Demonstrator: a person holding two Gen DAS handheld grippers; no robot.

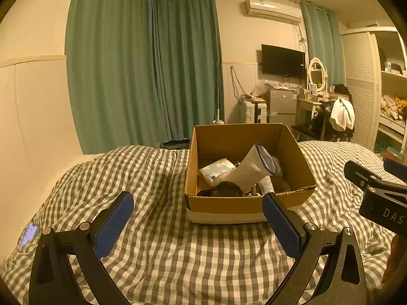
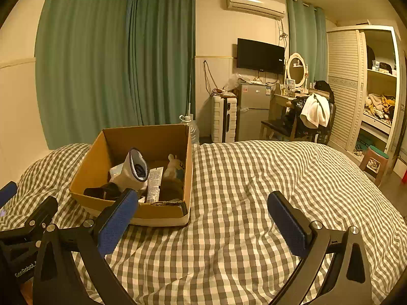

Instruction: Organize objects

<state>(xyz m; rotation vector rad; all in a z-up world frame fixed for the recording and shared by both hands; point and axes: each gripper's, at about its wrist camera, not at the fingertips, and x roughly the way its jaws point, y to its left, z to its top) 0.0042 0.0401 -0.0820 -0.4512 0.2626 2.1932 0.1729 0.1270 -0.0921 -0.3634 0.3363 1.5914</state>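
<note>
**Both claws empty in front of a loaded box: choose one item, then go in from above**

Left wrist view: the left claw (image 1: 198, 208) is spread wide with nothing between its blue pads (image 1: 114, 226). The cardboard box (image 1: 229, 204) sits on the checked bed cover (image 1: 157, 249) at 12 o'clock, just beyond the fingertips, and the right-hand pad overlaps its near wall in the picture. Inside, a white sock (image 1: 250, 169) leans up and out toward 1 o'clock, a pale blue packet (image 1: 216, 169) lies at the left, a dark object (image 1: 221, 190) sits against the near wall, and a printed tube (image 1: 266, 184) lies by the sock's foot. A phone (image 1: 29, 233) lies on the cover at 9 o'clock. The right claw (image 1: 379, 170) shows at 3 o'clock.

Right wrist view: the right claw (image 2: 203, 208) is likewise gaping and empty, aimed at bare cover. The box (image 2: 157, 213) lies at 10 o'clock, with a small plush toy (image 2: 173, 169) at its right side.

Whether things are going in or coming out cannot be told from here. If the next move is a pick, the sock looks the easiest: it stands proud of the rest, so a claw can come down over it without scraping cardboard. The left claw is the better aligned. Clear the near wall first, since the box is light and the bedding soft, and a nudge could tip it. Keep the right claw wide of the path.
</note>
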